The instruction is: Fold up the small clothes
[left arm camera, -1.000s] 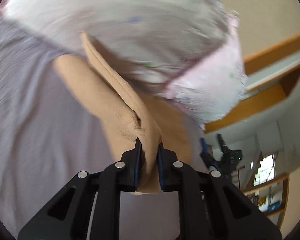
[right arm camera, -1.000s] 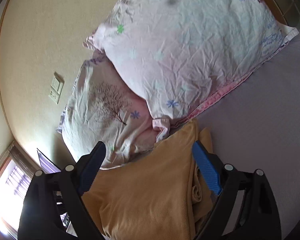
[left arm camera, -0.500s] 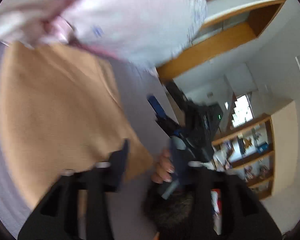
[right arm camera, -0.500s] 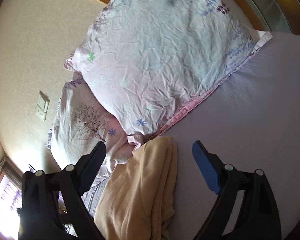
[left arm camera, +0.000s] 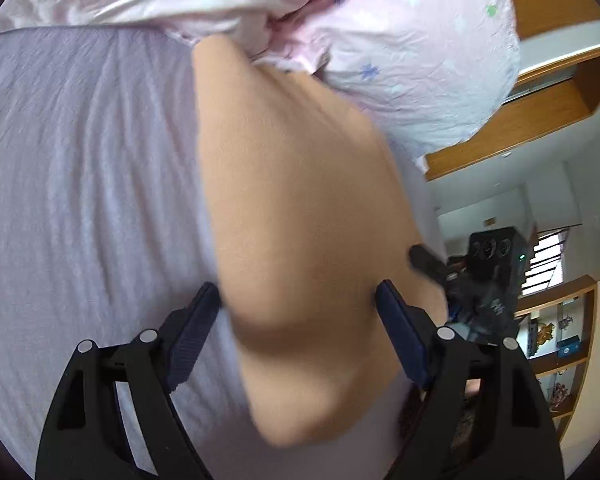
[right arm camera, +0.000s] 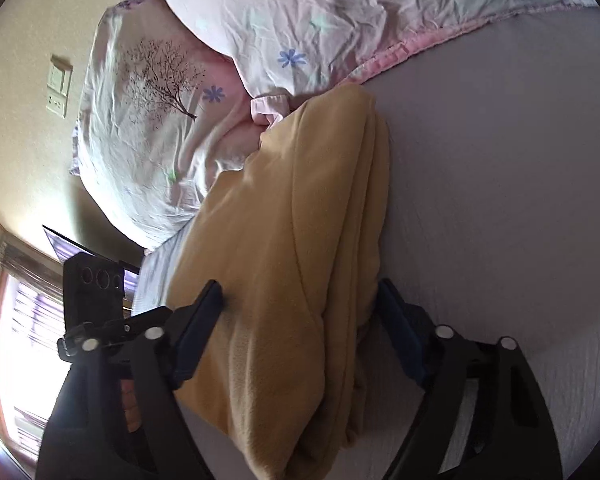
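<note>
Lavender bedsheet [right arm camera: 500, 200] w/ folded tan garment [right arm camera: 300, 240]; left gripper [left arm camera: 298, 308] & right gripper [right arm camera: 300, 304] both spread, straddling it.

**Tan garment folded on the bed**

A tan fleece garment [right arm camera: 284, 264] lies folded into a long bundle on the lilac bed sheet [right arm camera: 500, 200], stacked layers showing along one edge, its far end touching the pink floral pillows [right arm camera: 300, 20]

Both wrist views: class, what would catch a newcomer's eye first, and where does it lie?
The tan garment, folded in layers, fills the middle of both views on the lilac sheet. Its far end touches the flowered pillows at the top. Each open gripper, left and right, has a finger on either side of the garment's near end.
</note>
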`<action>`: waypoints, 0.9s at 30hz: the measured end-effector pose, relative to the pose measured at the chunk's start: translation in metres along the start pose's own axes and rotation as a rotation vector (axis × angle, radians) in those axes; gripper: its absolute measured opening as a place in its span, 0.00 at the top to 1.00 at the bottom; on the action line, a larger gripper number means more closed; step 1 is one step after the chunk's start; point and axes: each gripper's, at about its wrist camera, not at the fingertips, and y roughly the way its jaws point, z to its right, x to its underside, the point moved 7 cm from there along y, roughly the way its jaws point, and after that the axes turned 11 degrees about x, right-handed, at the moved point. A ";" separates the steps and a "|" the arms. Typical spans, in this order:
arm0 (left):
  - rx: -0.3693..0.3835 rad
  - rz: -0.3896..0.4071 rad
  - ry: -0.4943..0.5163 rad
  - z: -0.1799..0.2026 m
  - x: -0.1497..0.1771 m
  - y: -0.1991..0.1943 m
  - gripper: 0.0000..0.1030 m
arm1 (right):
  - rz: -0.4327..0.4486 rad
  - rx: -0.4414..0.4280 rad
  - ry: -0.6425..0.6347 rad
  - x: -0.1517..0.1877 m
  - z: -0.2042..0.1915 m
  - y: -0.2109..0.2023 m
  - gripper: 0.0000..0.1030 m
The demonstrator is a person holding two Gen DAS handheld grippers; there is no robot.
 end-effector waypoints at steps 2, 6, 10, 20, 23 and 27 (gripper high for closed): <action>-0.019 0.007 0.010 -0.002 0.001 0.004 0.45 | -0.005 -0.028 0.021 0.001 0.000 0.003 0.61; 0.012 0.051 0.062 0.001 0.005 -0.027 0.59 | 0.025 -0.063 -0.018 0.010 -0.020 0.000 0.64; -0.040 0.133 0.121 -0.006 0.018 -0.076 0.59 | -0.011 -0.106 -0.130 0.026 -0.066 0.013 0.64; -0.110 0.274 0.363 0.027 0.073 -0.166 0.42 | 0.174 -0.158 -0.170 0.053 -0.104 -0.044 0.34; -0.079 0.230 0.458 0.059 0.080 -0.141 0.32 | 0.106 -0.335 -0.174 0.077 -0.132 -0.052 0.23; -0.156 0.118 0.422 0.042 0.081 -0.107 0.32 | -0.005 -0.285 -0.125 0.096 -0.129 -0.020 0.23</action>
